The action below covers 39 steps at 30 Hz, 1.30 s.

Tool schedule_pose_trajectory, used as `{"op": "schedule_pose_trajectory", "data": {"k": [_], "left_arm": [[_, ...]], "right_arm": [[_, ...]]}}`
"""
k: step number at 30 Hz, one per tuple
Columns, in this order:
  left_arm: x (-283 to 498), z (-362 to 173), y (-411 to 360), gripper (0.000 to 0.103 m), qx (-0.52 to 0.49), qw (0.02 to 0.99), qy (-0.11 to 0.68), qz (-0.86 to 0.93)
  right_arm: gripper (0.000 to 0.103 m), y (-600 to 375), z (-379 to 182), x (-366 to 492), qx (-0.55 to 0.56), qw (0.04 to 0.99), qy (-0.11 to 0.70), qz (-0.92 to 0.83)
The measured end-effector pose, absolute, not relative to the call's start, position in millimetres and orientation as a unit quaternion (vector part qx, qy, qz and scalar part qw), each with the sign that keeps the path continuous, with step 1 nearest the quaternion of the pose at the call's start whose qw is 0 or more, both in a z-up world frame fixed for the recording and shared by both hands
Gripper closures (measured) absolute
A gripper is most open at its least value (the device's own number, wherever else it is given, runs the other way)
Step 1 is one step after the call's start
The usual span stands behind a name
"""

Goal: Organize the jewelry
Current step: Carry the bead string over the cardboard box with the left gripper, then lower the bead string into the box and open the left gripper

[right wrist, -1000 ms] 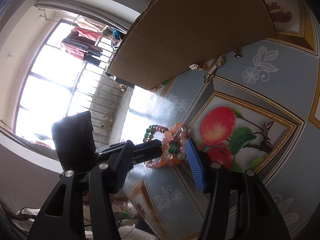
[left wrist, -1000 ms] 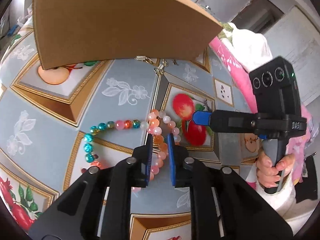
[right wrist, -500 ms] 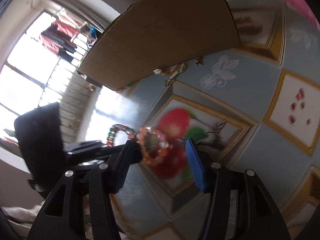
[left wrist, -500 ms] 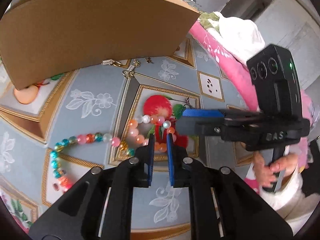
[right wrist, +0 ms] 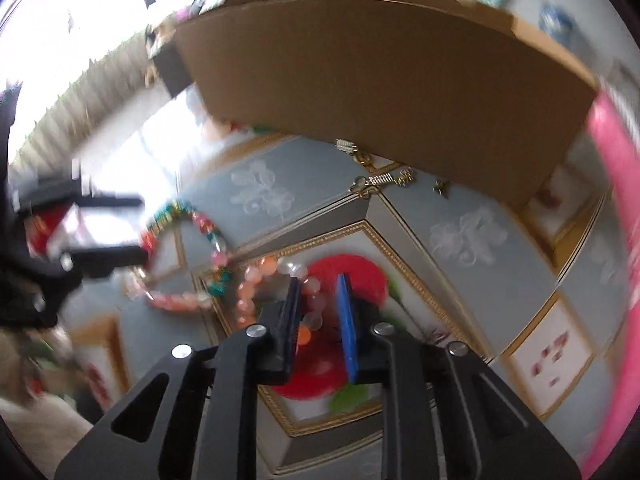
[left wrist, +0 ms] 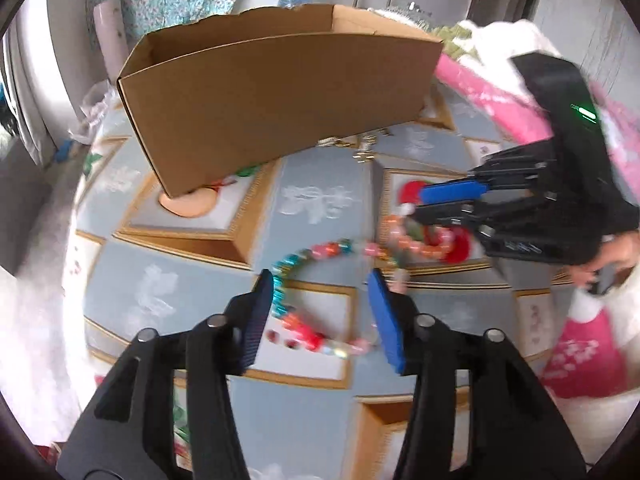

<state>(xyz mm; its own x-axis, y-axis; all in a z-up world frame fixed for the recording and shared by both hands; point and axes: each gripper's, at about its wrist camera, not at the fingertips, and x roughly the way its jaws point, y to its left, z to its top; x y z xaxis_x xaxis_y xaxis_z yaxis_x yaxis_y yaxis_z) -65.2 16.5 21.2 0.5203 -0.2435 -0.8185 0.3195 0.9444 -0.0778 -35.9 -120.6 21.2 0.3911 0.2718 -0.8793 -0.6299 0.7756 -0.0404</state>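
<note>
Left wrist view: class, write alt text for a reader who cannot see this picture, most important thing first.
The left gripper, jaws just opened and apart, hangs over a multicoloured bead bracelet lying on a patterned tablecloth. At right, the right gripper has just been closing around an orange bead bracelet. Behind stands an open cardboard box.
</note>
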Motion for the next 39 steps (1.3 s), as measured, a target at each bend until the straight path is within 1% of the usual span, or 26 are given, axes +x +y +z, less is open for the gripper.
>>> {"op": "schedule_pose_trajectory", "data": {"k": [2, 3, 5, 6, 8, 9, 10, 11, 12, 13, 14, 16, 19, 22, 29, 33, 37, 39], "left_arm": [[-56, 15, 17, 0.056, 0.06, 0.868, 0.468, -0.153], [-53, 13, 18, 0.056, 0.067, 0.869, 0.468, -0.148], [-47, 7, 18, 0.056, 0.089, 0.864, 0.473, -0.147], [-44, 3, 17, 0.057, 0.096, 0.862, 0.475, -0.148], [-40, 0, 19, 0.06, 0.087, 0.861, 0.473, -0.165], [-39, 0, 19, 0.065, 0.084, 0.862, 0.47, -0.167], [-39, 0, 18, 0.076, 0.087, 0.866, 0.464, -0.165], [-40, 1, 17, 0.083, 0.091, 0.867, 0.461, -0.167], [-40, 1, 12, 0.094, 0.102, 0.867, 0.457, -0.169], [-41, 1, 7, 0.094, 0.116, 0.869, 0.452, -0.164], [-43, 1, 2, 0.094, 0.138, 0.872, 0.444, -0.155], [-48, 1, -6, 0.094, 0.171, 0.873, 0.432, -0.149], [-57, 5, -7, 0.095, 0.176, 0.888, 0.405, -0.124], [-69, 21, -2, 0.095, 0.183, 0.903, 0.375, -0.106], [-90, 69, 8, 0.094, 0.161, 0.926, 0.328, -0.095], [-90, 109, 14, 0.095, 0.14, 0.941, 0.292, -0.102], [-74, 150, 20, 0.095, 0.118, 0.953, 0.256, -0.11], [-55, 173, 25, 0.095, 0.098, 0.957, 0.247, -0.117]], "right_arm": [[0.084, -118, 22, -38, -0.202, 0.811, 0.471, 0.282], [0.081, -120, 22, -36, -0.203, 0.812, 0.471, 0.279], [0.06, -124, 22, -32, -0.209, 0.816, 0.468, 0.266], [0.056, -126, 22, -29, -0.203, 0.817, 0.473, 0.26], [0.054, -133, 21, -21, -0.168, 0.813, 0.492, 0.262], [0.054, -131, 21, -22, -0.178, 0.813, 0.489, 0.262], [0.056, -129, 21, -23, -0.183, 0.813, 0.487, 0.261], [0.065, -128, 21, -26, -0.175, 0.814, 0.489, 0.259], [0.069, -124, 22, -30, -0.175, 0.817, 0.487, 0.253], [0.087, -118, 22, -35, -0.179, 0.817, 0.482, 0.261], [0.093, -113, 22, -39, -0.189, 0.821, 0.473, 0.257], [0.093, -105, 20, -50, -0.22, 0.845, 0.435, 0.222], [0.093, -111, 21, -55, -0.19, 0.864, 0.419, 0.205], [0.093, -122, 32, -63, -0.171, 0.884, 0.391, 0.19], [0.093, -143, 93, -92, -0.149, 0.924, 0.306, 0.175], [0.093, -149, 138, -99, -0.134, 0.939, 0.261, 0.182], [0.093, -146, 181, -79, -0.106, 0.947, 0.224, 0.204], [0.093, -143, 196, -61, -0.093, 0.947, 0.22, 0.214]]}}
